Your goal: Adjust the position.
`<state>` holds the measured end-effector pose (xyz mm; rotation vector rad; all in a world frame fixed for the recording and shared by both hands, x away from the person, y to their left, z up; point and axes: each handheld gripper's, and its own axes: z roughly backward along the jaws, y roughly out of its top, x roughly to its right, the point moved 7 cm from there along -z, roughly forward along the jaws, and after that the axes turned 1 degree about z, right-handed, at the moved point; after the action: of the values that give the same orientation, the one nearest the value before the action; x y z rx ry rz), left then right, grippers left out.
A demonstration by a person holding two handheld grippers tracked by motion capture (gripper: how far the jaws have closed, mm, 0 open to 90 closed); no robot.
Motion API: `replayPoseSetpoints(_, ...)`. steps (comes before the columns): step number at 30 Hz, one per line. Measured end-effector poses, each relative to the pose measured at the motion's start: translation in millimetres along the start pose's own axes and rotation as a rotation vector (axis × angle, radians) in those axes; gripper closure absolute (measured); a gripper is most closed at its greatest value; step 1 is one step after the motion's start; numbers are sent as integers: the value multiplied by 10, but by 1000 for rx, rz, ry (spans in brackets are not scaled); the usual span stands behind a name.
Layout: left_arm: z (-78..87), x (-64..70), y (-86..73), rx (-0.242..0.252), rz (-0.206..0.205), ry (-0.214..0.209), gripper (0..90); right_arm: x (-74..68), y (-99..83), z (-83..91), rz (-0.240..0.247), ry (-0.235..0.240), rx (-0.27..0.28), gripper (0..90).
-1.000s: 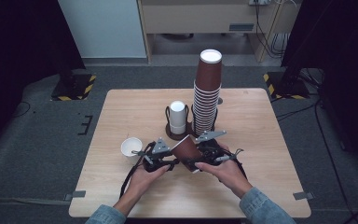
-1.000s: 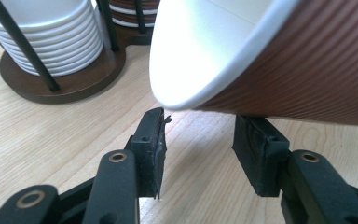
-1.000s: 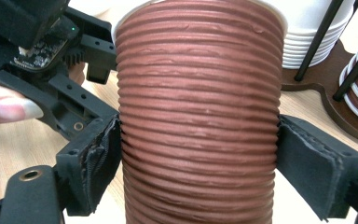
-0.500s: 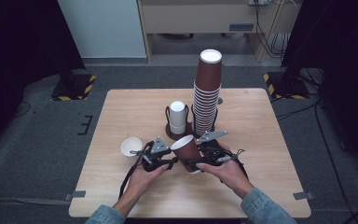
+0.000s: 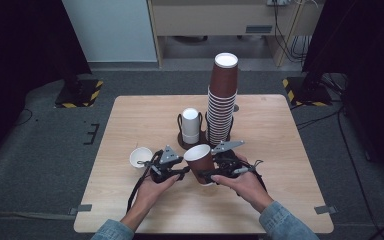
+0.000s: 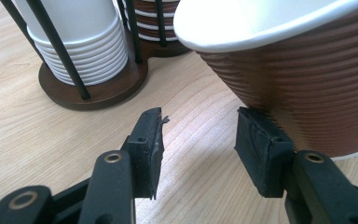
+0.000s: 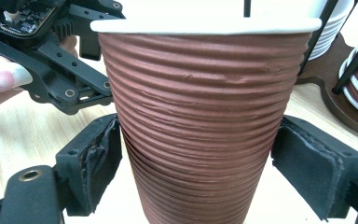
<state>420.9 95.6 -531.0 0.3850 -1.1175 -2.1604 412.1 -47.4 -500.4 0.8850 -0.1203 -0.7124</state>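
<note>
While the right tool [image 5: 207, 175] clasps a ribbed brown paper cup [image 5: 200, 161] between its pads, tilted above the near middle of the worktop [image 5: 280, 150], the left tool [image 5: 182, 172] stands just left of it, jaws spread with nothing between them. Beyond stand a rack of white cups [image 5: 190, 125] and a tall stack of brown cups [image 5: 222, 100]; a small white cup [image 5: 140, 157] sits farther left.

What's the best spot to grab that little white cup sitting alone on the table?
The small white cup stands upright, mouth up, left of the left gripper. Probably best to take it across its side wall, coming in level from the near side: the round wall gives two opposite faces, and the cup holder stands off to its far right.
</note>
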Motion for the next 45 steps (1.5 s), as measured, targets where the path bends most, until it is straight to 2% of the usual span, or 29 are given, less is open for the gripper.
replayPoseSetpoints(12, 26, 4, 23, 11, -2, 3, 504, 2, -11, -21, -3, -2, -10, 151)
replayPoseSetpoints(20, 34, 27, 33, 13, -21, 11, 503, -1, -7, -40, -9, -1, -16, 141)
replayPoseSetpoints(34, 71, 16, 62, 28, -16, 22, 505, -10, 6, -57, -15, 3, -16, 136)
replayPoseSetpoints(45, 99, 40, 96, 43, -17, 14, 504, 0, -3, -93, -23, -4, -27, 122)
